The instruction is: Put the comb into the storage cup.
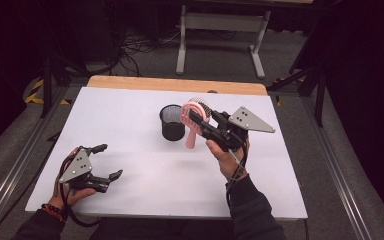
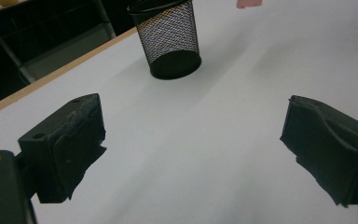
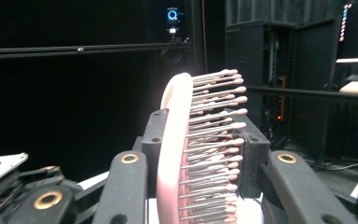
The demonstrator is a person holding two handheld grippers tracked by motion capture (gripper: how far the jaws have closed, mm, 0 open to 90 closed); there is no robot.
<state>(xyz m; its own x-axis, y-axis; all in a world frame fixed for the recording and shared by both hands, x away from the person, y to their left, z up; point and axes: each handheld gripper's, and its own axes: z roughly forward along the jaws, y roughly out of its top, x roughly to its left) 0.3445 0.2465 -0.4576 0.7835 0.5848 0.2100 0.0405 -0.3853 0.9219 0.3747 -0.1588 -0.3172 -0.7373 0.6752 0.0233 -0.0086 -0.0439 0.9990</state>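
The white desk (image 1: pixel 145 190) fills mid-frame. A black mesh cup (image 1: pixel 173 122) stands at its centre. Right tongs (image 1: pixel 196 118), just right of it, are clamped on a pink hairbrush (image 1: pixel 194 125), apparently lifted. Left tongs (image 1: pixel 108 161), lower left, gape apart.

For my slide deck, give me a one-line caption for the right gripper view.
Right gripper jaws clamped on the head of a pink hairbrush, bristles pointing right against a dark room.
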